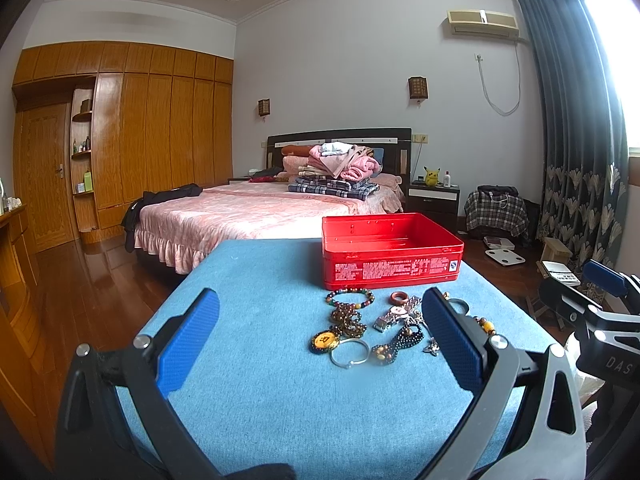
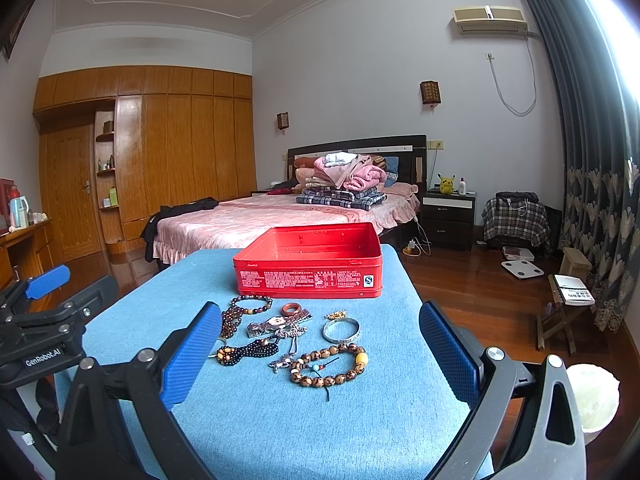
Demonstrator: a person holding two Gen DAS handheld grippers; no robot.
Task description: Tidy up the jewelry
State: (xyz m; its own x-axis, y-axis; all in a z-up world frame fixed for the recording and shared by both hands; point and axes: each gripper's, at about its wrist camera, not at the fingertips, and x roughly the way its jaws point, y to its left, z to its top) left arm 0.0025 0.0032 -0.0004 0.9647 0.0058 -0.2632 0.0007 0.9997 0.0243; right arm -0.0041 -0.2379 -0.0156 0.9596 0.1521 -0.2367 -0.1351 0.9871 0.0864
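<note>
- The left gripper [image 1: 320,340] hovers low over the blue-covered bench [image 1: 260,400], its blue fingers [image 1: 188,344] spread wide and holding nothing.
- The right gripper [image 2: 316,352] is likewise wide and empty, its fingers [image 2: 448,352] flanking the jewelry from the near side.
- The jewelry lies in a loose cluster on the bench, ahead of both pairs of fingers and touching neither.
- In the right wrist view, a wooden bead bracelet [image 2: 328,364] lies nearest, between the fingers; a silver bangle [image 2: 341,330] and a wristwatch [image 2: 276,325] lie just beyond.
- A dark bead strand [image 2: 248,350] lies just beside the left-hand finger of the right gripper.
- The open red tin [image 2: 310,262], its visible interior bare, stands behind the cluster near the bench's far edge.
</note>
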